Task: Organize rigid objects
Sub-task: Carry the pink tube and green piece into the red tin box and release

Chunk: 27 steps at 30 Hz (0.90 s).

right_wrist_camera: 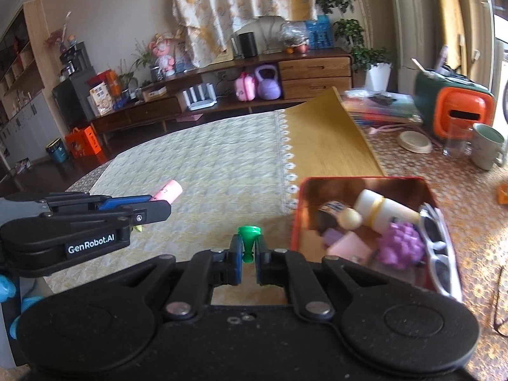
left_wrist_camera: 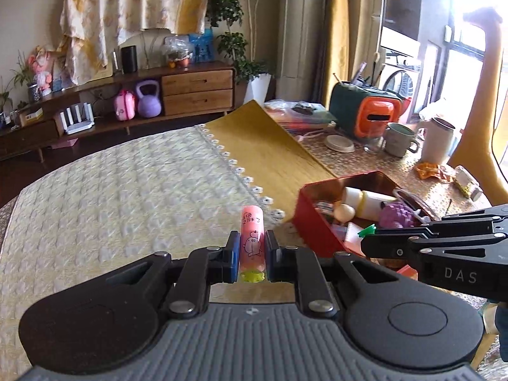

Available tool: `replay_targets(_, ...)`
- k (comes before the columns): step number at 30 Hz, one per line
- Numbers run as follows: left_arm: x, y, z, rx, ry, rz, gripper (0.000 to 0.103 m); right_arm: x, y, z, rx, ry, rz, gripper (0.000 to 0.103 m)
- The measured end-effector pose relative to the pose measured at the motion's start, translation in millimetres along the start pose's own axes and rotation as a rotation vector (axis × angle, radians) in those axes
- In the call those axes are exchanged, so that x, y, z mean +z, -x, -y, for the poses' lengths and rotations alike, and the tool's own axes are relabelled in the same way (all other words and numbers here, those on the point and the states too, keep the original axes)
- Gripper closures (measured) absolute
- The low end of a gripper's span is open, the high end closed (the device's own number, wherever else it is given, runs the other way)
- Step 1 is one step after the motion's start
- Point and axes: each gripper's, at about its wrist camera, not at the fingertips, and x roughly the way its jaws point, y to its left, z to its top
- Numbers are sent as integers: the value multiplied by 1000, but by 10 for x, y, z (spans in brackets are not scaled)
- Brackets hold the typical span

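My left gripper (left_wrist_camera: 251, 254) is shut on a pink tube (left_wrist_camera: 251, 238) with a cartoon print and a yellow cap, held above the cream tablecloth; the tube also shows in the right wrist view (right_wrist_camera: 167, 191). My right gripper (right_wrist_camera: 247, 254) is shut on a small green pawn-shaped piece (right_wrist_camera: 248, 238), just left of the red tin box (right_wrist_camera: 297, 209). The tin (left_wrist_camera: 306, 222) holds a white bottle (right_wrist_camera: 382, 209), a purple grape-like toy (right_wrist_camera: 401, 246), sunglasses (right_wrist_camera: 436, 247) and a pink block (right_wrist_camera: 349, 247). In the left wrist view the right gripper (left_wrist_camera: 368, 238) hovers over the tin's near edge.
A cream quilted cloth (left_wrist_camera: 127, 209) and a yellow mat (left_wrist_camera: 270, 146) cover the table. At the back right stand an orange-and-green box (left_wrist_camera: 368, 111), a mug (left_wrist_camera: 400, 139), a white cup (left_wrist_camera: 439, 141) and a lid (left_wrist_camera: 339, 143). A wooden sideboard (left_wrist_camera: 197, 89) lines the far wall.
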Motion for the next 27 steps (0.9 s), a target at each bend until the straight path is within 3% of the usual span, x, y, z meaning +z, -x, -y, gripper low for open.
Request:
replay_targets(14, 53, -308, 720, -98, -33, -65, 88, -258, 289, 661, -61, -60, -1, 96)
replay_targets(21, 121, -652, 911, -162, 2, -135, 88, -323, 186, 862, -74, -69, -24, 96)
replay_targets(27, 165, -1015, 1040, -149, 9, -186, 88, -338, -2, 927, -77, -56, -49, 96)
